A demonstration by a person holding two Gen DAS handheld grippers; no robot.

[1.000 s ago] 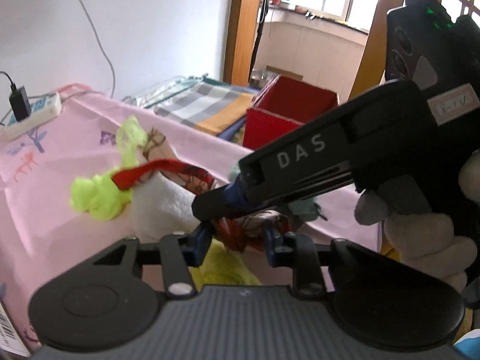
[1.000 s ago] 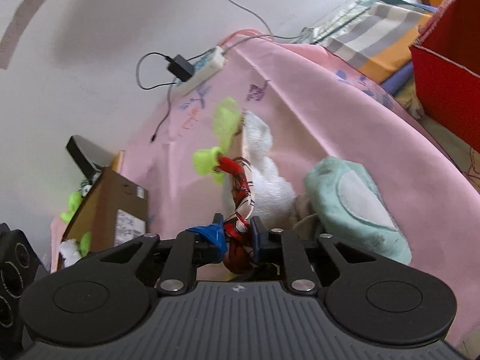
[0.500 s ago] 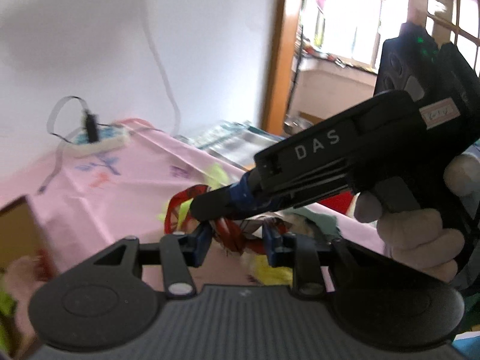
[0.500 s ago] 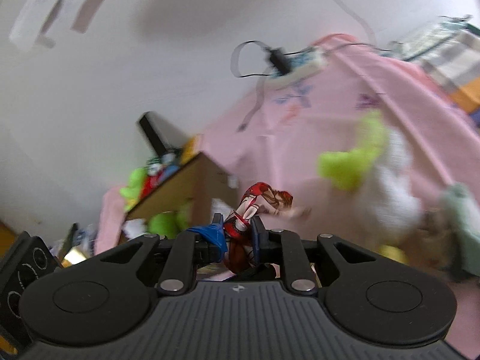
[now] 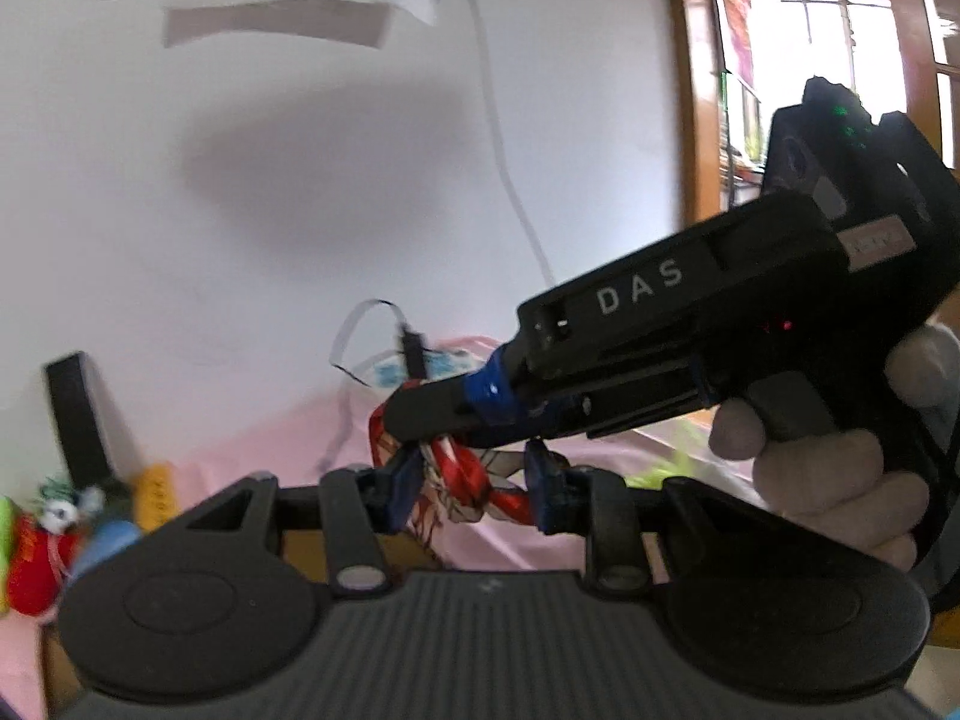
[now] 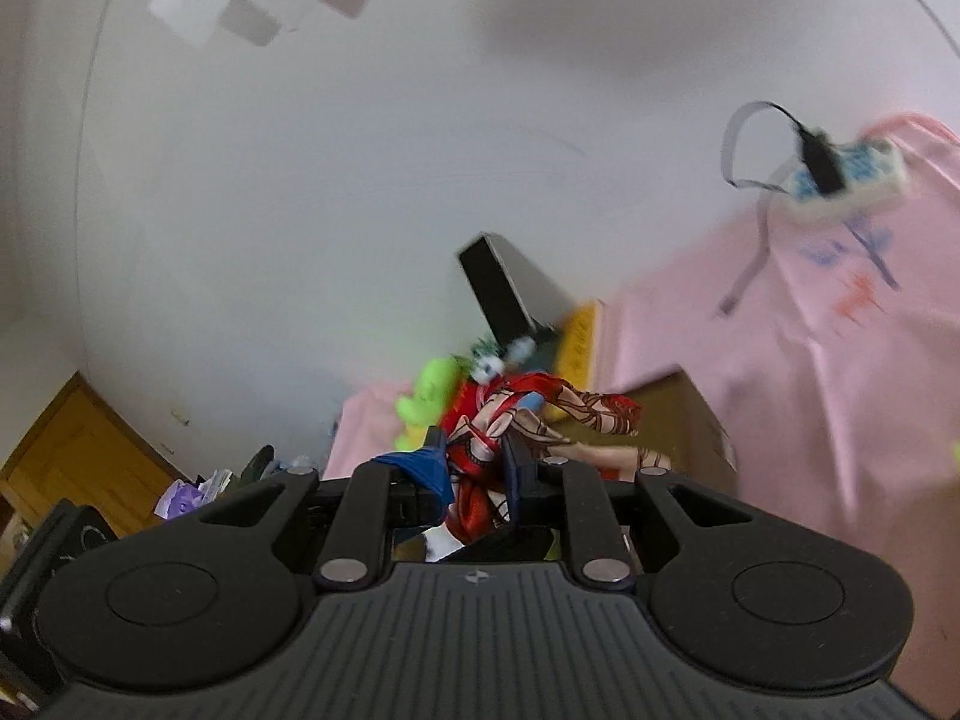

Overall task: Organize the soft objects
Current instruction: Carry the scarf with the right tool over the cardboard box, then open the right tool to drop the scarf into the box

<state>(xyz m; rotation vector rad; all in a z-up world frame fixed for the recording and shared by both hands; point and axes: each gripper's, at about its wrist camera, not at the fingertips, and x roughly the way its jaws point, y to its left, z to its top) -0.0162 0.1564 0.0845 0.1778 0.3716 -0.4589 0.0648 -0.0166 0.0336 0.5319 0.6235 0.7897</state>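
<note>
A red patterned cloth [image 6: 480, 450] is pinched in my right gripper [image 6: 477, 468], lifted above the pink-covered table [image 6: 810, 372]. In the left wrist view the same cloth [image 5: 462, 480] hangs between the fingers of my left gripper [image 5: 474, 480], which stand apart around it. The right gripper's black body [image 5: 690, 336] crosses just above them, its tip on the cloth. A cardboard box [image 6: 678, 402] with soft toys, a green one [image 6: 429, 402] and a red one [image 5: 36, 546], sits ahead at the table's left end.
A white power strip [image 6: 840, 180] with a black plug and cable lies on the table by the white wall. A black flat object [image 6: 504, 294] leans on the wall behind the box. A window and wooden door frame [image 5: 696, 120] are at the right.
Both grippers rose and swung left with the red cloth, away from the white and green toys on the table, toward the cardboard box. The cloth came free of the pile.
</note>
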